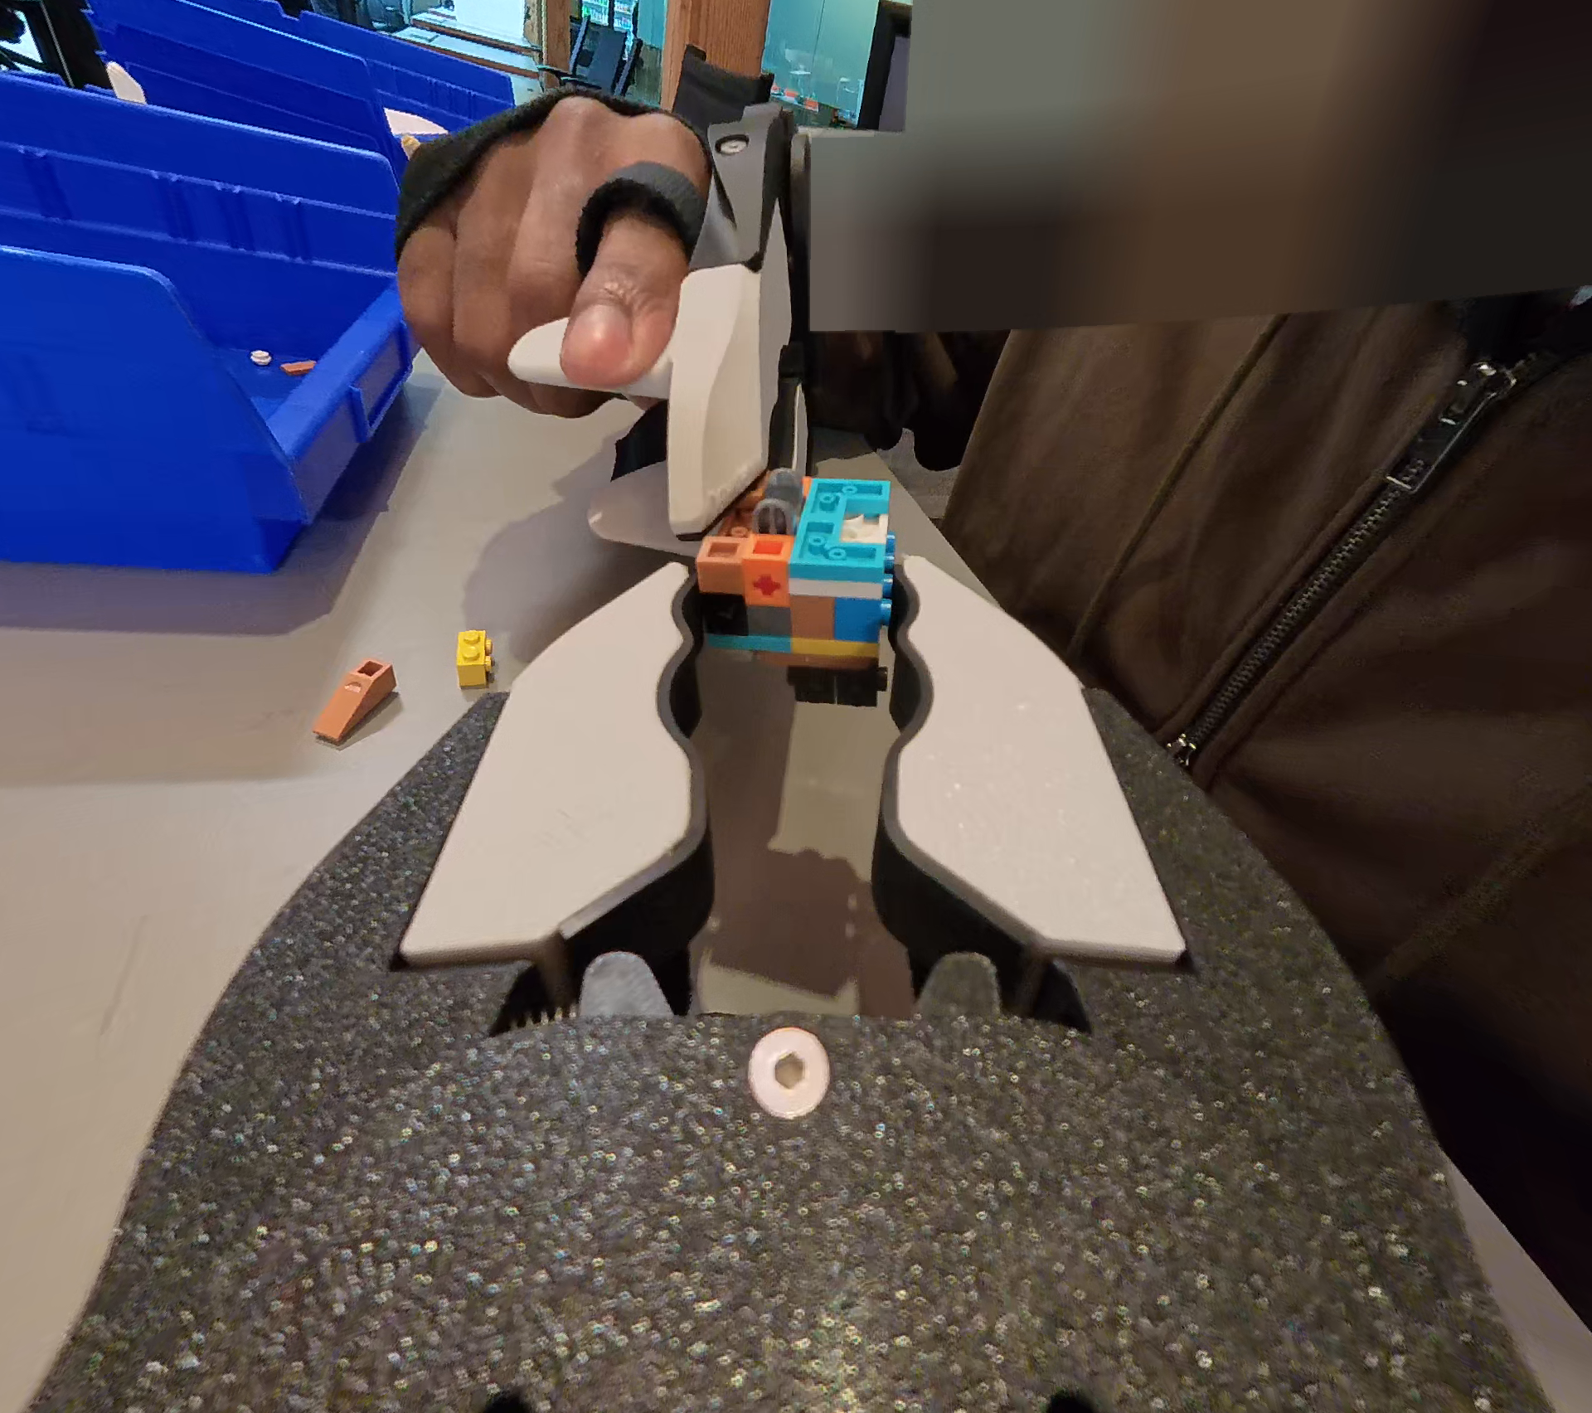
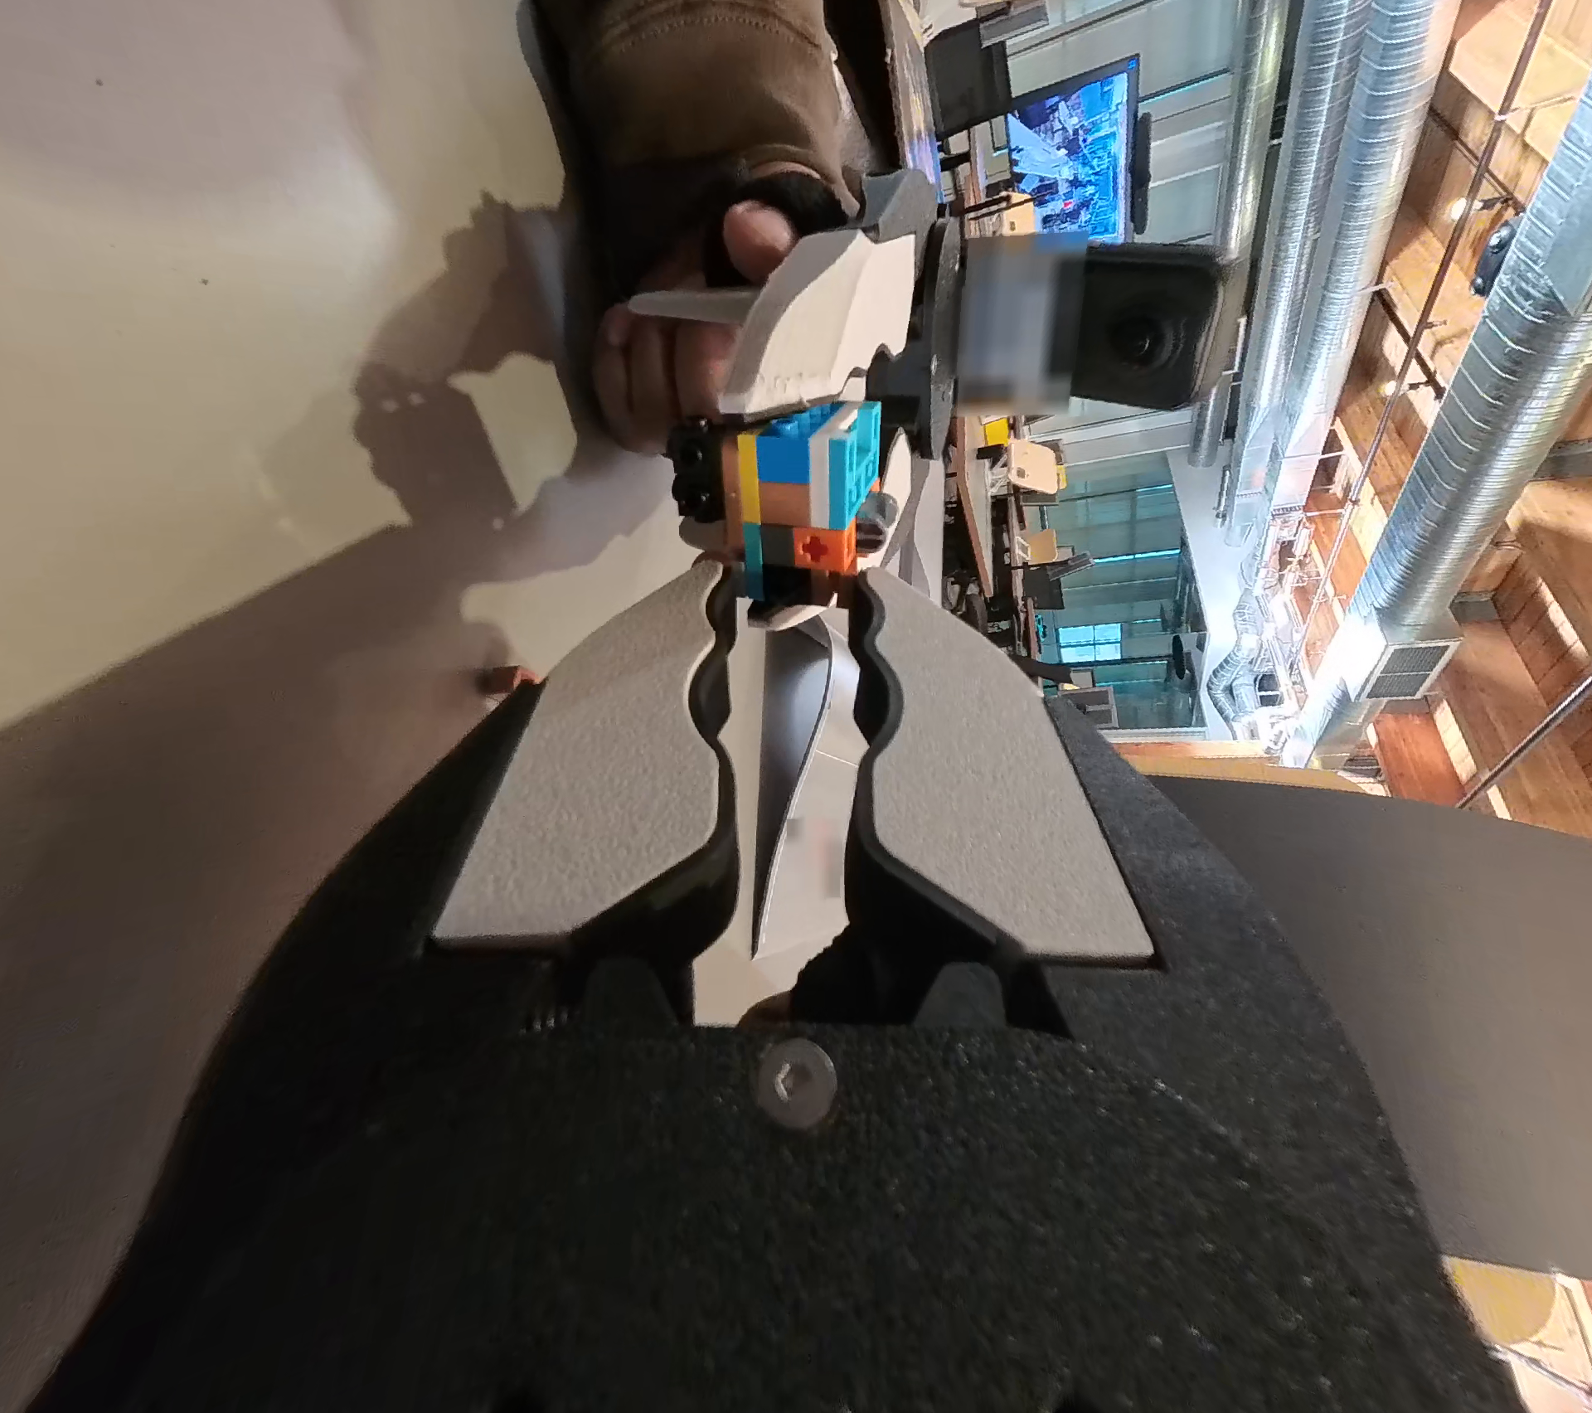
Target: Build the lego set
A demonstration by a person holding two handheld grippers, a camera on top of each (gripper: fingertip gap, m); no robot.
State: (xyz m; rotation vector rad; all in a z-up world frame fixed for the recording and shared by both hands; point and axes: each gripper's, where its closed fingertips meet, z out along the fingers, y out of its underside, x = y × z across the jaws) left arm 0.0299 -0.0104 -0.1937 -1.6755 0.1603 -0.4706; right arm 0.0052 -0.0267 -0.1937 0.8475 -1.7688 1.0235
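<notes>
Far left in the left wrist view, blue storage bins [image 1: 172,372] stand in a row on the bench [image 1: 172,812]; the nearest bin holds a few small loose parts. Just in front of the bins, a brown slope brick [image 1: 355,700] and a yellow brick [image 1: 474,658] lie loose on the bench, near each other but apart.

At centre, my left gripper [image 1: 797,618] has its fingers [image 1: 594,751] clamped on the lego model [image 1: 797,579], one on each side of its lower body. The model is a small multicoloured block: orange and brown bricks to the left, a teal plate on top to the right, black parts underneath. It is lifted clear of the bench.

My right gripper [image 1: 732,501] comes down onto the model from above, held by my gloved right hand [image 1: 534,252]. In the right wrist view its fingers [image 2: 603,751] close on the orange and black end of the model [image 2: 792,493], so I hold the model with both sets of fingers at once. A small grey part [image 1: 780,501] stands on the top of the model, just beside the right finger.

To the right, my brown zipped jacket [image 1: 1292,639] fills the edge of the left wrist view.
</notes>
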